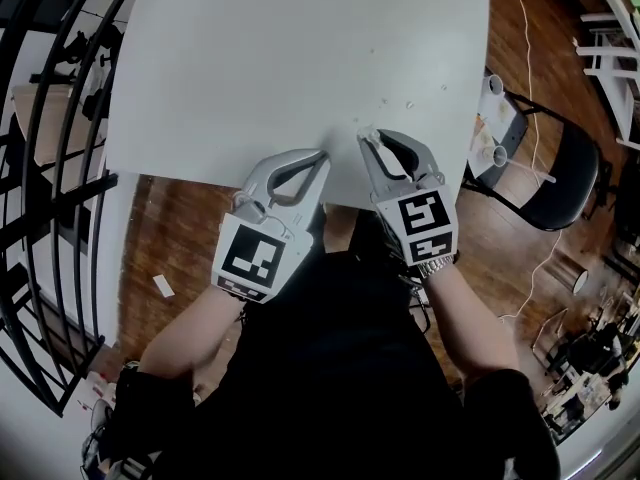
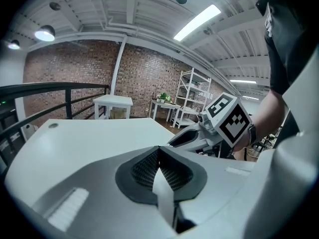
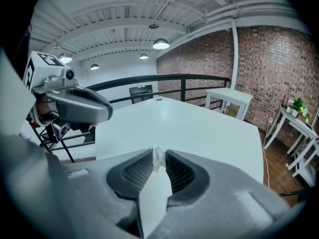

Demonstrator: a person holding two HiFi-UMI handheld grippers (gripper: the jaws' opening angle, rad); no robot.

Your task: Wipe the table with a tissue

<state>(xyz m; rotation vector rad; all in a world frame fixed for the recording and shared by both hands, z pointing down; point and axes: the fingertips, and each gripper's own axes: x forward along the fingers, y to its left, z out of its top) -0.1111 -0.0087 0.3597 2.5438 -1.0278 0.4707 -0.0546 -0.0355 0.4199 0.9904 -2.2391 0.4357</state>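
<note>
Your right tongs [image 3: 158, 152] are clamped on a small crumpled tissue [image 3: 158, 157], a white wad pinched right at their tips. In the head view those tips reach just over the near edge of the white worktop [image 1: 300, 58], toward its near right corner. The tissue seems to touch the surface, though it is too small there to be sure. Your left tongs [image 2: 159, 149] are pressed together with nothing between them. Their tips also lie just inside the near edge, beside the right tongs. A few tiny specks [image 1: 408, 103] lie on the worktop beyond the tissue, near the right edge. A black chair [image 1: 565, 173] stands off that edge.
</note>
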